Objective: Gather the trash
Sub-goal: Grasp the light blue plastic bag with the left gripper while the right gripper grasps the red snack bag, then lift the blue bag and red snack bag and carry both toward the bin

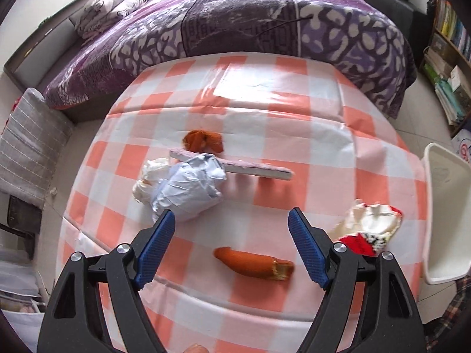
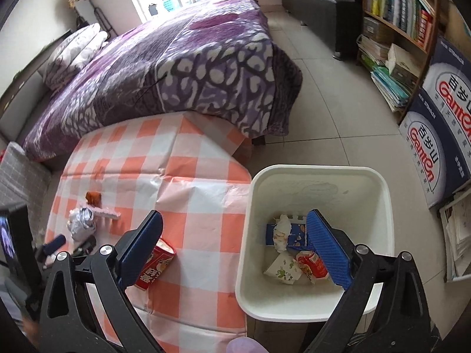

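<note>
While several wrappers already lie in the white bin [image 2: 318, 176], most of the trash is still out on the checked worktop [image 1: 265, 111], so the job looks partly done, perhaps a third of the way.

In the bin's bottom sit a blue packet [image 2: 290, 232], a crumpled tissue [image 2: 281, 232], a pale printed wrapper [image 2: 282, 270] and a red wrapper [image 2: 312, 264].

Left on the worktop:
- a ball of crumpled paper [image 1: 188, 188] with a whitish wad [image 1: 150, 176] touching its left side
- a flat pinkish strip [image 1: 256, 169] running out from behind the paper ball
- an orange-brown scrap [image 1: 203, 141] just beyond the strip
- a bitten orange sausage-like piece [image 1: 253, 263] near the front edge
- a torn red-and-white snack packet [image 1: 368, 229] near the edge beside the bin

The left gripper [image 1: 232, 220] hangs above the worktop with its jaws fairly wide and nothing between them, the paper ball just beyond its left fingertip. The right gripper [image 2: 235, 217] stands wide apart and empty, straddling the gap between worktop edge and bin. By my reading, five or six pieces remain to be carried over.
</note>
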A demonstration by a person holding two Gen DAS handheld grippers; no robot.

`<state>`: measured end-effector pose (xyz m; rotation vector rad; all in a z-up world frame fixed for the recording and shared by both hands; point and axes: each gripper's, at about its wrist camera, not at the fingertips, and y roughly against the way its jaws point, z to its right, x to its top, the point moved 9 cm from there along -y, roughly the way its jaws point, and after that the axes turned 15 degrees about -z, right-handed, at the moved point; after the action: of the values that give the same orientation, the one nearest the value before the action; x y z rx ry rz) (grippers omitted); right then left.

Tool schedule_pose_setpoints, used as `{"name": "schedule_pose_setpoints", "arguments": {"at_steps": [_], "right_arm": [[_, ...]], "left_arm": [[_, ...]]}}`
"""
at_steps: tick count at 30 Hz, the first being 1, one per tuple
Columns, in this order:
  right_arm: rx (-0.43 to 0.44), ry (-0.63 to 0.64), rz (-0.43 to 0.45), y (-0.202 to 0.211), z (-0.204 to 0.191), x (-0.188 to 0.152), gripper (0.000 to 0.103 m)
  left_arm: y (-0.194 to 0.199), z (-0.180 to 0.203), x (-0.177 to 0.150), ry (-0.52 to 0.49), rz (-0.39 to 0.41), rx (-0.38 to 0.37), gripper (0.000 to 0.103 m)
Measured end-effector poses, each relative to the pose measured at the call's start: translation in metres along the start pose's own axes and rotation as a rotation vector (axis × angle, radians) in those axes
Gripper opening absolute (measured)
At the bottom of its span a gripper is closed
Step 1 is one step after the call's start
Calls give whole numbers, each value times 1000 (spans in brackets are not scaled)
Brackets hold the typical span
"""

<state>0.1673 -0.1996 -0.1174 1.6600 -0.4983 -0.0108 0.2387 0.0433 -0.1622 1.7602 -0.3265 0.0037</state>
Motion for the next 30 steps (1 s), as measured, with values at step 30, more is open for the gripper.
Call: {"name": "schedule_pose_setpoints", "arguments": {"at_steps": [30], "right_arm": [[217, -141, -302, -122, -126, -45, 55]], "left_arm": [[-17, -73, 10, 111, 46, -170, 55]]}}
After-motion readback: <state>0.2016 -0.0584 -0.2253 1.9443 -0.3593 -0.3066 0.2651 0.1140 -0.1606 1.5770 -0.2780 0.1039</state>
